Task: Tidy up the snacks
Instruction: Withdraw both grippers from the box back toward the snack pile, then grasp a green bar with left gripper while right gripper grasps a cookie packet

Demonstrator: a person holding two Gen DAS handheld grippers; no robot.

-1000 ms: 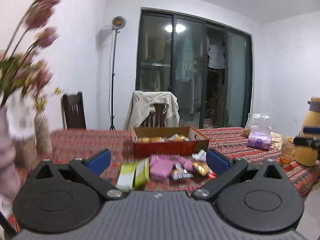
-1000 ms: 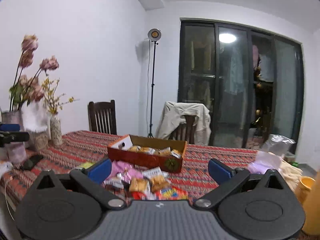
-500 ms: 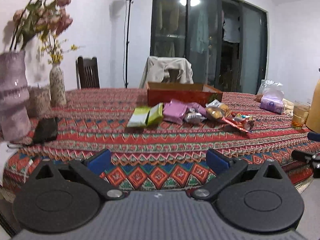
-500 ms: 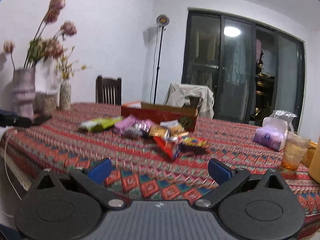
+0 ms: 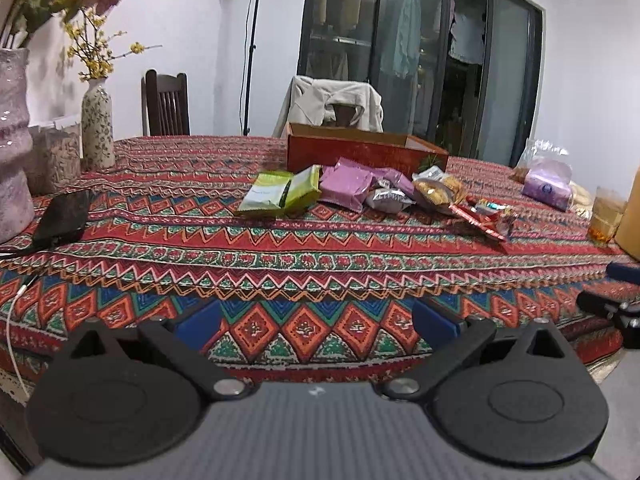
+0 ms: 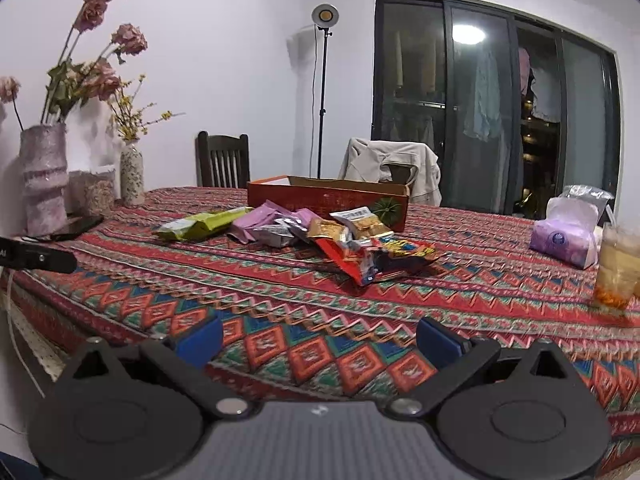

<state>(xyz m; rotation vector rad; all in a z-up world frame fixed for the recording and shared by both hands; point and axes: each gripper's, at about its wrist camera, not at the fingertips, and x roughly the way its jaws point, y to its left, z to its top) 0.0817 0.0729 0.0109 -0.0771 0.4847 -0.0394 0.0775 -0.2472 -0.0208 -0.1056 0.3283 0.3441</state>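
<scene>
A pile of snack packets lies mid-table in front of an open orange cardboard box [image 5: 366,152] [image 6: 328,200]. In the pile are green packets [image 5: 280,192] [image 6: 200,226], purple packets [image 5: 346,186] [image 6: 260,222], a golden bag [image 5: 436,192] [image 6: 332,230] and red wrappers [image 5: 484,216] [image 6: 372,258]. My left gripper [image 5: 316,322] is open and empty, low at the table's near edge, well short of the snacks. My right gripper [image 6: 318,338] is open and empty too, over the front edge. The box's contents are hidden by its wall.
A patterned red tablecloth [image 5: 280,264] covers the table. At the left stand a tall pink vase [image 6: 42,178], a small vase [image 5: 97,130] and a black phone [image 5: 64,216]. To the right are a purple tissue pack [image 6: 564,240] and a glass of tea [image 6: 616,272]. Chairs stand behind.
Both grippers have pulled back and down from over the snack pile to the table's near edge. The snacks and box have not moved. Both grippers stay open.
</scene>
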